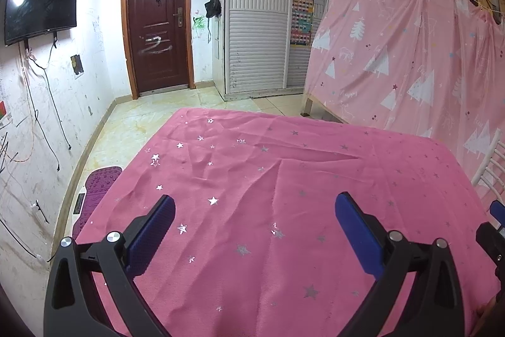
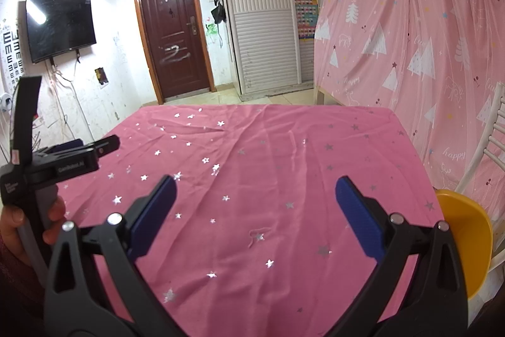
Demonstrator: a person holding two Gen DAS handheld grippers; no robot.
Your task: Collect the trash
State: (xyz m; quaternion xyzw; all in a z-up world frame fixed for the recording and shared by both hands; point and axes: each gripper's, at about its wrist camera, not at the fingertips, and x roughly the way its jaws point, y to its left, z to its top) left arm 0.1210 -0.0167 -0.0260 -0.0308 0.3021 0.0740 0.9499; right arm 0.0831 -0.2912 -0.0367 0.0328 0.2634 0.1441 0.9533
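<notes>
You hold the left gripper (image 1: 255, 212) and right gripper (image 2: 255, 195) above the pink-clothed bench (image 2: 284, 153), fingers apart and empty, apparently ready though no trash shows.

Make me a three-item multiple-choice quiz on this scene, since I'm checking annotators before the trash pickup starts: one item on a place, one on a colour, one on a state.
1. Where is the yellow bin?
A. At the right edge of the table
B. Beside the door
C. Under the television

2. What colour is the tablecloth?
A. White with stripes
B. Pink with silver stars
C. Plain green

3. How do the right gripper and left gripper stand?
A. Both open, holding nothing
B. Both shut on trash
C. One shut on a cup

Answers:
1. A, the right wrist view shows it against the cloth's right edge, beside a white chair.
2. B, both views show pink fabric scattered with shiny stars.
3. A, each view shows blue pads wide apart with only cloth between them.
</notes>
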